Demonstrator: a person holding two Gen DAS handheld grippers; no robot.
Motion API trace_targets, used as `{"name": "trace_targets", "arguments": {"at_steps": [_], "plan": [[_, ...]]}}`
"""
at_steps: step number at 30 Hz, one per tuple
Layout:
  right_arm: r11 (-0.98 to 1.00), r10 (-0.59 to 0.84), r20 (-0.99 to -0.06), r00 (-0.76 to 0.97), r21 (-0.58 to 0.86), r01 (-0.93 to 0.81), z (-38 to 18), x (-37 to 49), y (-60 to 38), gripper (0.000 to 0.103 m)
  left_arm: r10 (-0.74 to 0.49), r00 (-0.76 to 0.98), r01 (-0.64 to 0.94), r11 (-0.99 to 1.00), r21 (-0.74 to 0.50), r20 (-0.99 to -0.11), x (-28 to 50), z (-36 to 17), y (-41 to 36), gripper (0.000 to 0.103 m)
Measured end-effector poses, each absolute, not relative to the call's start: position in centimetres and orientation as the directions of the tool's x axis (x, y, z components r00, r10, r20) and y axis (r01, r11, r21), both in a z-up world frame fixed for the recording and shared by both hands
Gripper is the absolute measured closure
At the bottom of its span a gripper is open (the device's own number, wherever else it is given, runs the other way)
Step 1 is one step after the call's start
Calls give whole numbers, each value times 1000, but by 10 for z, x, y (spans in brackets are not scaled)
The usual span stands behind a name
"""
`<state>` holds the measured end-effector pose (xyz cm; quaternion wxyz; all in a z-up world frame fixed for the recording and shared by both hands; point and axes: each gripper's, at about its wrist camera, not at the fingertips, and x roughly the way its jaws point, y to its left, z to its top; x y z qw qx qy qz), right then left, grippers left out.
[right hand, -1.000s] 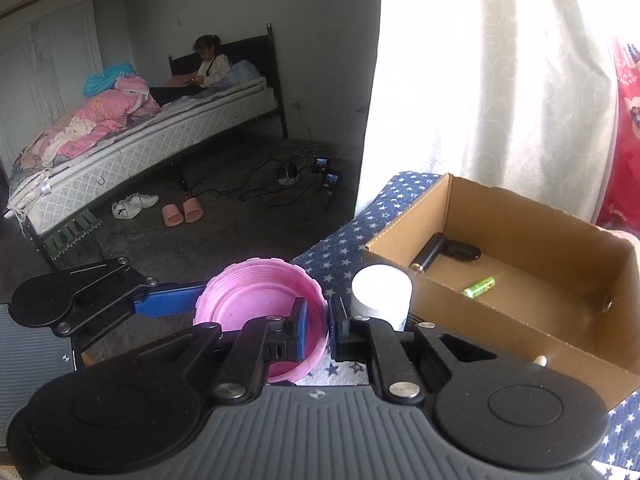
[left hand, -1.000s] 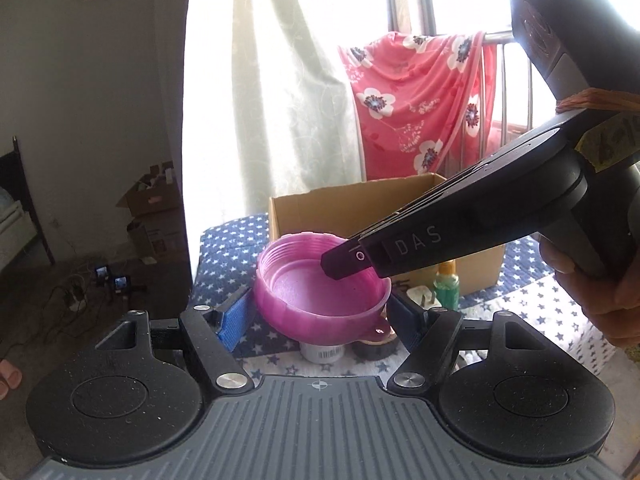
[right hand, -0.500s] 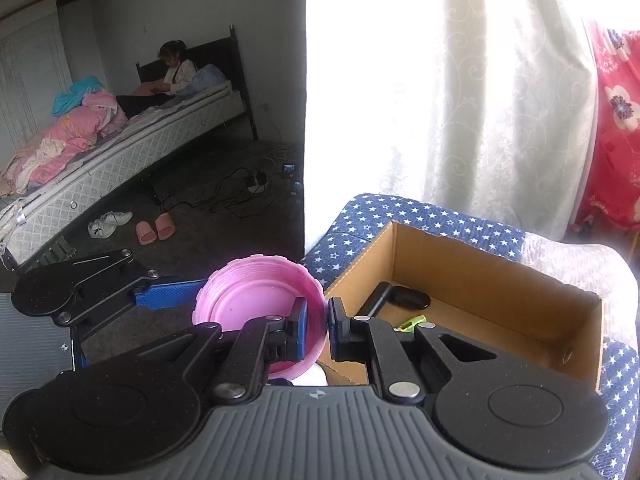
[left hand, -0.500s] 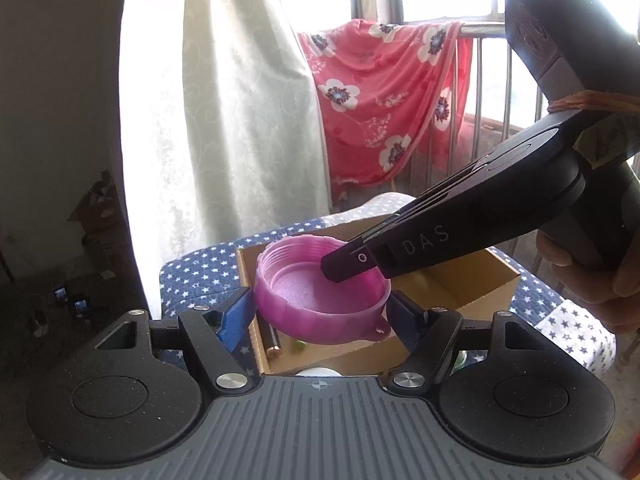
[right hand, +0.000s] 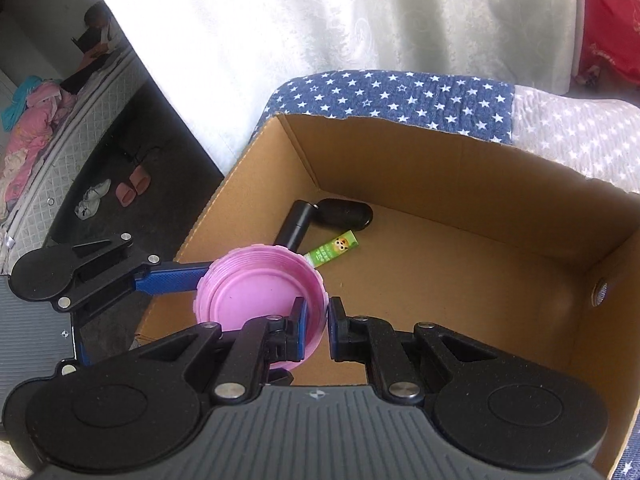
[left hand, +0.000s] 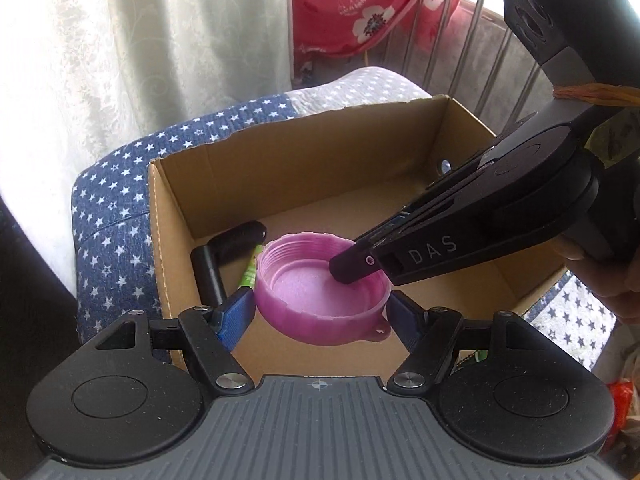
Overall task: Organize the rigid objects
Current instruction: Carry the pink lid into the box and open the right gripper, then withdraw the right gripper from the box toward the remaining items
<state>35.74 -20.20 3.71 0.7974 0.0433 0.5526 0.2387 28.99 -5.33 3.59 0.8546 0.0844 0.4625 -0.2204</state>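
The right gripper [right hand: 316,330] comes in from the right side of the left wrist view, angled down over the cardboard box [left hand: 320,148], its fingers nearly together and pinching the wall of the pink lid [left hand: 322,286]: one finger sits inside the lid, the other outside its rim. A bare hand [left hand: 600,276] shows at the right edge of that view, wrapped around the gripper's handle. The left gripper [left hand: 320,306] points forward and down into the same box, its blue-padded fingers [left hand: 238,310] spread wide, one on each side of the lid. Whether those pads press against the lid or merely flank it cannot be told.

The pink lid is held open side up, above the box's near left part, threads visible around its inner wall and a small tab on its near edge.

Inside the box, near the far left corner, lies a black L-shaped object [right hand: 320,218], and just beside it a small green tube [right hand: 332,250] with a cartoon face. The lid partly covers both in either view. A metal stud [right hand: 599,290] shows on the box's right wall. The box rests on a blue star-patterned cloth [right hand: 400,94], with a white curtain [left hand: 160,40] behind and a red floral cloth [left hand: 360,8] hanging further right. Far left in the right wrist view, a bed [right hand: 52,152] and pink slippers [right hand: 132,188] lie on a dark floor
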Motion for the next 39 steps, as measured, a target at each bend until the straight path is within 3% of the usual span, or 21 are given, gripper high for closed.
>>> {"name": "trace_targets", "arguments": {"at_steps": [6, 15, 29, 33, 39], "plan": [[879, 426, -885, 187, 356, -318, 8, 376, -198, 92, -228, 469, 451, 892, 9, -853, 299, 25, -58, 27], [867, 453, -881, 137, 400, -297, -7, 383, -195, 91, -229, 493, 439, 898, 13, -839, 297, 34, -50, 24], [828, 556, -760, 337, 469, -308, 74, 319, -241, 90, -301, 623, 396, 917, -40, -722, 245, 84, -22, 23], [837, 541, -740, 400, 424, -347, 99, 291, -254, 89, -337, 669, 415, 909, -43, -663, 210, 99, -15, 22], [897, 406, -819, 406, 272, -348, 91, 300, -244, 89, -345, 729, 383, 921, -65, -591, 152, 90, 3, 21]]}}
